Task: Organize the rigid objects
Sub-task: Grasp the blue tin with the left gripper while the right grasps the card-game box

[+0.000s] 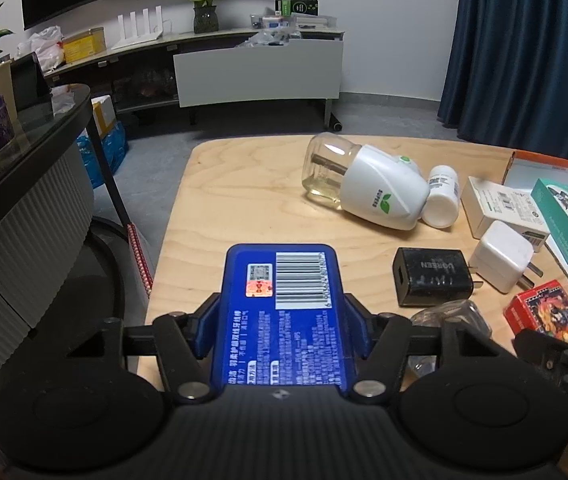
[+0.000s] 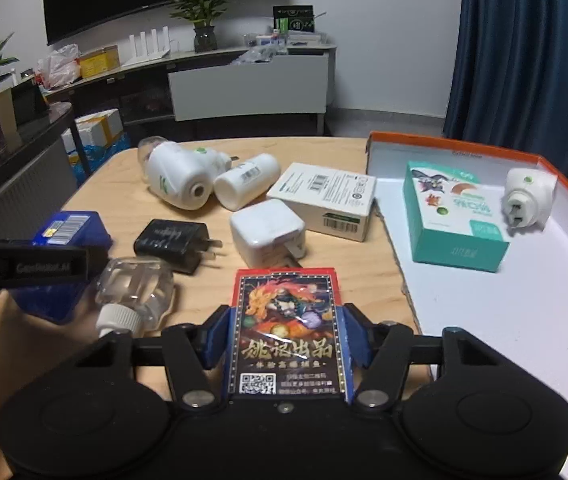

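My left gripper (image 1: 281,308) is shut on a blue box (image 1: 279,264) with a barcode, its pads pressed against both long sides at the near left of the wooden table (image 1: 235,200). My right gripper (image 2: 286,320) is shut on a red card box (image 2: 284,300) printed with a dragon picture, just left of the orange-rimmed tray (image 2: 444,148). The tray holds a teal box (image 2: 452,220) and a white plug-in unit (image 2: 528,196). In the right wrist view the blue box (image 2: 67,228) shows at the left, partly behind the left gripper's body.
On the table lie a white plug-in with a glass bottle (image 1: 364,184), a white pill bottle (image 1: 442,196), a black charger (image 1: 432,276), a white charger (image 1: 502,256), a white carton (image 2: 324,196) and a clear bottle (image 2: 135,288). A dark counter (image 1: 23,152) stands to the left.
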Demonstrator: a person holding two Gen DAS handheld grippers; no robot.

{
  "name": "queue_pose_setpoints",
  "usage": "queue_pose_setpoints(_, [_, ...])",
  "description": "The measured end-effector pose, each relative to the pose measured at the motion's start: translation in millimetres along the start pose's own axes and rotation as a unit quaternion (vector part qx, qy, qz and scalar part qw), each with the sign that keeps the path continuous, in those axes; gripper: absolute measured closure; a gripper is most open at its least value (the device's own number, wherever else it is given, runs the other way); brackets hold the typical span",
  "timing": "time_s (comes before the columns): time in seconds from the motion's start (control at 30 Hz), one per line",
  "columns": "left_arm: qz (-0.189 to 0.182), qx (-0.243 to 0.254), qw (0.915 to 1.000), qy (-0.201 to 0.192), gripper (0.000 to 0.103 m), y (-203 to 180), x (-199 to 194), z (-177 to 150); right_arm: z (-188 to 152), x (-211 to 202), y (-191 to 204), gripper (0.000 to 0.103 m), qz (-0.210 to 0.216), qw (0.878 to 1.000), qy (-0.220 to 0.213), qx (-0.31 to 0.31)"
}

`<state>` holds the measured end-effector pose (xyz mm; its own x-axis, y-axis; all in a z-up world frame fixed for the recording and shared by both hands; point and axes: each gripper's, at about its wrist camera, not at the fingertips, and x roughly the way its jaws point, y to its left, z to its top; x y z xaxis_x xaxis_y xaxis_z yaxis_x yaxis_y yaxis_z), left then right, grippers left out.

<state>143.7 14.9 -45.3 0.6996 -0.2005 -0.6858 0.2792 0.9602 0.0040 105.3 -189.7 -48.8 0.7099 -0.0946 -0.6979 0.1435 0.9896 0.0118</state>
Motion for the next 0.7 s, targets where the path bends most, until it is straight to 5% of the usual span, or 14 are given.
queue_pose_setpoints(0.7, [0.033,-0.053,0.9980,-0.009,0.042,-32.6,-79.5,-38.7,-14.9,-46.8,-17.0,0.032,0.054,0.999,0.000,-0.011])
